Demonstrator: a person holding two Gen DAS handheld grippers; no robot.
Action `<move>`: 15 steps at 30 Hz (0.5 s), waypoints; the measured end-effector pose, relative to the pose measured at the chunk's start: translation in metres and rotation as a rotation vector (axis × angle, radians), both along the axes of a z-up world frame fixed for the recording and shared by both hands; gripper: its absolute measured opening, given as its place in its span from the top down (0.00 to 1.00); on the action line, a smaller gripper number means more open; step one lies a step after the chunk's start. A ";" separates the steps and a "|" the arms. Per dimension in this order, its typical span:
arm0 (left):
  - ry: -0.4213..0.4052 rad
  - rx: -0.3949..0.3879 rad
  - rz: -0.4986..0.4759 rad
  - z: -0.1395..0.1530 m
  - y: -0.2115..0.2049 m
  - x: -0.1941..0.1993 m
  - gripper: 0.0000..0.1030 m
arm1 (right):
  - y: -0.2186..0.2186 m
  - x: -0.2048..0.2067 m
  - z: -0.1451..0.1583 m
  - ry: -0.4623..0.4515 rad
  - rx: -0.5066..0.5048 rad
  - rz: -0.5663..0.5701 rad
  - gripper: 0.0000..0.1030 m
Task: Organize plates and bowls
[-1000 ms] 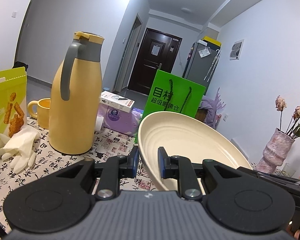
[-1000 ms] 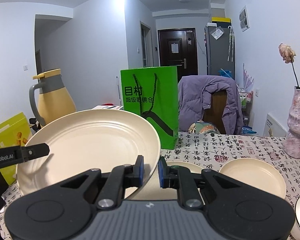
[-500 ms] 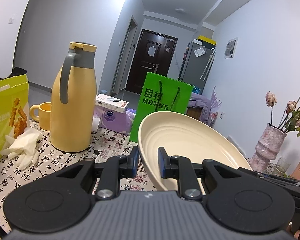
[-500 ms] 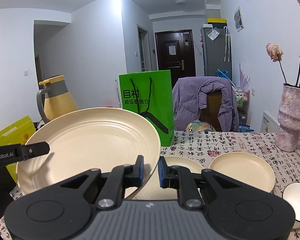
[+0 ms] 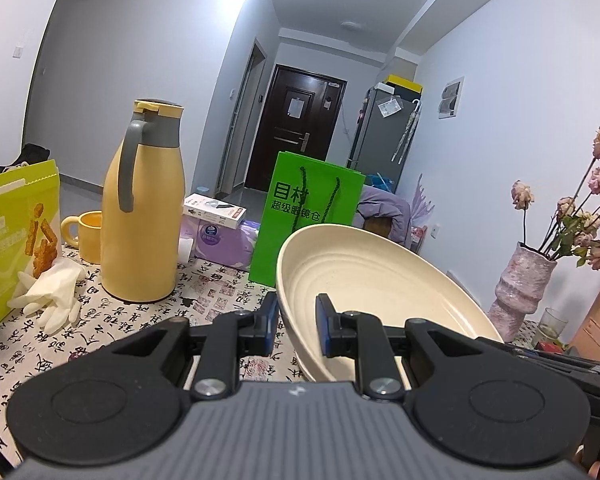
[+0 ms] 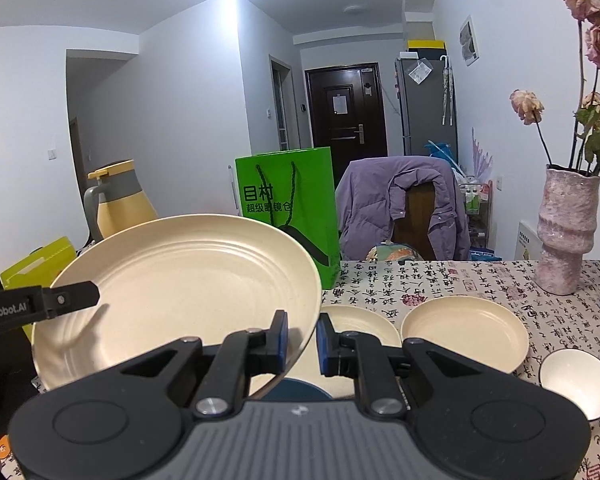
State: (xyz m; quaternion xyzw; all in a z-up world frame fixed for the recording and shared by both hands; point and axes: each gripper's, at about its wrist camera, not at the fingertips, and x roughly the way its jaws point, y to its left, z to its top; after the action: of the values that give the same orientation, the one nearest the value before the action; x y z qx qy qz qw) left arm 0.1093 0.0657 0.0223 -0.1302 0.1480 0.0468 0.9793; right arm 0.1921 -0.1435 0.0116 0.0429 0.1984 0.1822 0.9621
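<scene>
Between both hand-held grippers, one large cream plate [image 5: 364,280] hangs above the desk [image 5: 204,300].

Through the left wrist view, my left hand-held gripper [image 5: 297,330] is clamped on the plate's near-left rim; the plate tilts away to the right. Through the right wrist view, my right hand-held gripper [image 6: 302,340] pinches the opposite, right rim, the plate [image 6: 180,292] spreading left. Two smaller plates [image 6: 464,332] lie ahead-right on the desk, nearer my right hand, so I judge the set-down goes that way.

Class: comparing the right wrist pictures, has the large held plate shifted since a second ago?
Yes. The large plate, carried in both tools, has drifted left relative to the green bag, uncovering its lower left part.
</scene>
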 end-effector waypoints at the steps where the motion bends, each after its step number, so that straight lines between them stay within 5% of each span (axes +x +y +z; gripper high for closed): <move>1: -0.002 0.002 -0.002 0.000 -0.002 -0.003 0.81 | -0.002 -0.003 0.000 -0.001 0.001 0.000 0.86; 15: -0.010 0.022 -0.017 -0.002 -0.020 -0.032 0.81 | -0.020 -0.036 -0.004 -0.001 0.013 -0.012 0.86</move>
State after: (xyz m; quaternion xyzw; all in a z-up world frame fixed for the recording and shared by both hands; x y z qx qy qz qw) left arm 0.0772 0.0457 0.0205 -0.1184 0.1436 0.0396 0.9817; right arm 0.1558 -0.1639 0.0077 0.0504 0.1966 0.1776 0.9630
